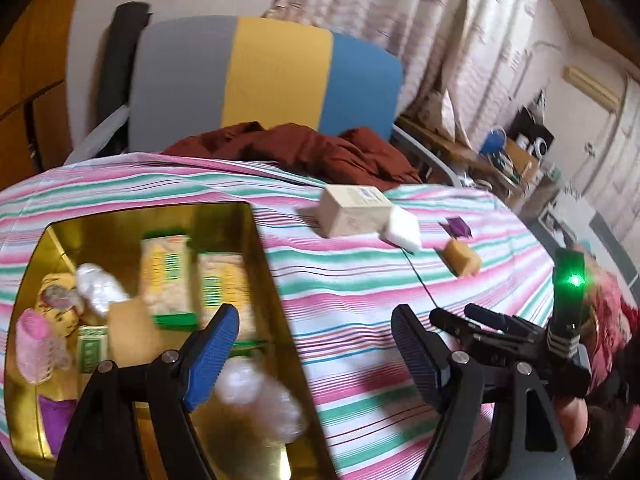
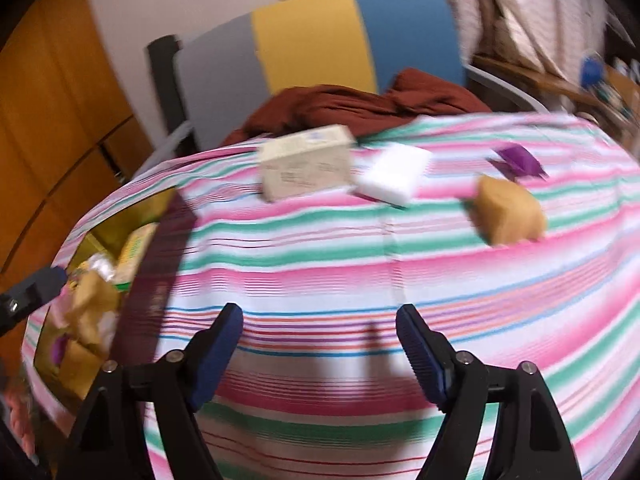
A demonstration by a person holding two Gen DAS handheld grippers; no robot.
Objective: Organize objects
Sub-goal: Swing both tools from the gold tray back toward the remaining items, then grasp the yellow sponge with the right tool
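A gold tin (image 1: 276, 280) on the striped tablecloth holds two cracker packs (image 1: 166, 280), a pink-capped item (image 1: 34, 344), a clear-wrapped lump (image 1: 260, 400) and other small goods. My left gripper (image 1: 316, 320) hangs open over the tin's right rim with nothing between its fingers. Further back lie a beige box (image 2: 308, 164), a white block (image 2: 394, 178), a tan block (image 2: 510, 212) and a purple wrapper (image 2: 520, 160). My right gripper (image 2: 320, 316) stands open and empty above bare cloth, short of these. The tin (image 2: 104, 216) is at its left.
A chair (image 1: 280, 72) with a grey, yellow and blue back stands behind the table, a maroon cloth (image 1: 312, 148) draped on its seat. Curtains and a cluttered shelf (image 1: 516, 152) are at the back right. The striped cloth (image 2: 360, 248) covers the whole table.
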